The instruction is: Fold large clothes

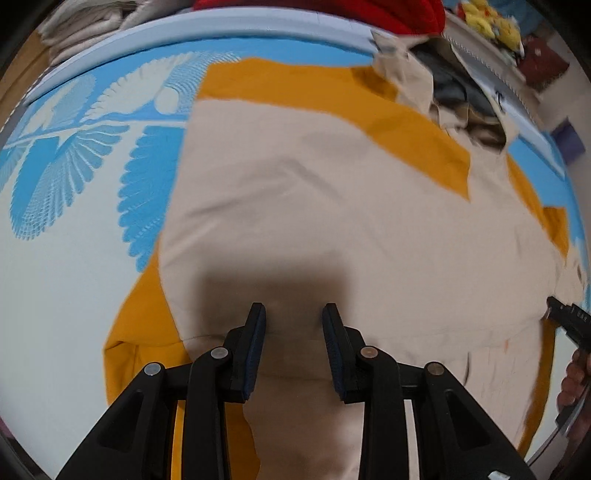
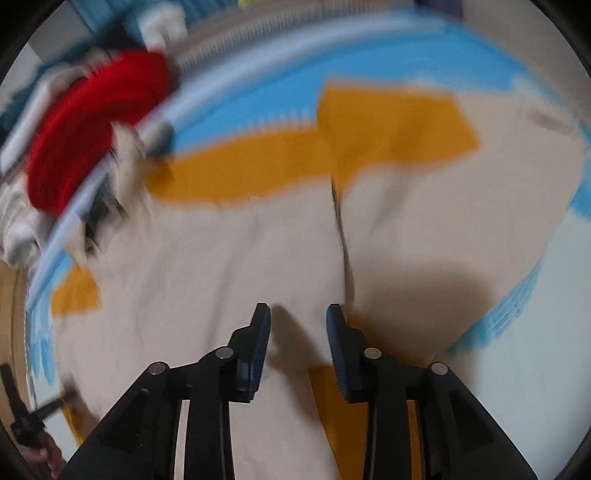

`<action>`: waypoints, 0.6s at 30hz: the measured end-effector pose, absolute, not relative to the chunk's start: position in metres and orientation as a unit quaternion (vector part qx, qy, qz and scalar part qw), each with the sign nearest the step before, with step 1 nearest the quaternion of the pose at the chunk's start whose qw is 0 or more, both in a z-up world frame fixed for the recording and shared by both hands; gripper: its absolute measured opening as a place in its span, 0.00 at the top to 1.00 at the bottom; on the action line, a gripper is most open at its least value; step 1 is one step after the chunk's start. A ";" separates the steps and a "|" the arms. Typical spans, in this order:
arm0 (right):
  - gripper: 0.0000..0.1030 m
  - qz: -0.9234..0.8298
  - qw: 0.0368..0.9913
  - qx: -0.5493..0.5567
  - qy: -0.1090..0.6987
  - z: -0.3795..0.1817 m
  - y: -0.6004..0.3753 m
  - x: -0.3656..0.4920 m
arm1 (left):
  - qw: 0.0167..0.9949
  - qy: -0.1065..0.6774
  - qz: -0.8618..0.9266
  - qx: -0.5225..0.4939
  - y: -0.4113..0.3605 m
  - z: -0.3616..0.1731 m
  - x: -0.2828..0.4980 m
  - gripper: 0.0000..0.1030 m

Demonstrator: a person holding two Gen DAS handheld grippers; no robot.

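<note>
Large beige cloth garment (image 1: 332, 229), flat and mostly smooth, spread over an orange-yellow cloth (image 1: 295, 85) that shows along its far edge and at both sides. Both lie on a blue-and-white mat with a feathery leaf print (image 1: 74, 166).

Left gripper (image 1: 293, 321): black, blue-padded fingers pointing steeply down over the near part of the beige garment. Narrow gap between the pads; only flat fabric and the gripper's shadow seen through it, nothing pinched.

Right gripper (image 2: 298, 321): same build, also aimed down at the beige garment, just beside a dark seam or fold line (image 2: 343, 236) running away from its right finger. Fingers stand narrowly apart, nothing between them. This view heavily blurred. The right gripper shows in the left view at the far right edge, with part of a hand (image 1: 574, 380) on it.

Beyond the mat's pale raised border (image 1: 184, 33): a red knitted item (image 1: 332, 11), a heap of pale folded cloth (image 1: 92, 22), dark crumpled clothes (image 1: 454, 88), yellow objects (image 1: 487, 18), too small to identify.
</note>
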State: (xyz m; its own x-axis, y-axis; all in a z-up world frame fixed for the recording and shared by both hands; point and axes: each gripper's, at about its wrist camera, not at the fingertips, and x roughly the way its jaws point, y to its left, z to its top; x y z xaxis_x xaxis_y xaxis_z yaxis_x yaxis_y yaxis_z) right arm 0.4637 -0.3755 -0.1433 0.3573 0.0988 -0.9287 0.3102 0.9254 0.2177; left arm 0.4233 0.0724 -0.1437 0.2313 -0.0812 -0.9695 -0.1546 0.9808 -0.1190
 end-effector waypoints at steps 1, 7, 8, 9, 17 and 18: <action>0.67 -0.081 0.795 0.175 0.575 -0.152 -0.378 0.463 | 0.771 0.630 0.027 -0.091 0.072 -0.151 0.423 0.71; 0.66 -0.083 0.825 0.160 0.535 -0.121 -0.379 0.457 | 0.786 0.609 0.026 -0.099 0.063 -0.124 0.413 0.72; 0.65 -0.086 0.835 0.147 0.523 -0.112 -0.378 0.456 | 0.797 0.595 0.022 -0.096 0.058 -0.112 0.410 0.72; 0.65 -0.089 0.847 0.134 0.507 -0.102 -0.378 0.454 | 0.810 0.580 0.017 -0.088 0.051 -0.100 0.407 0.72; 0.65 -0.093 0.893 0.089 0.431 -0.046 -0.383 0.443 | 0.861 0.504 -0.039 -0.060 0.011 -0.044 0.381 0.71; 0.65 -0.095 0.896 0.088 0.425 -0.042 -0.386 0.440 | 0.863 0.499 -0.047 -0.059 0.004 -0.040 0.375 0.71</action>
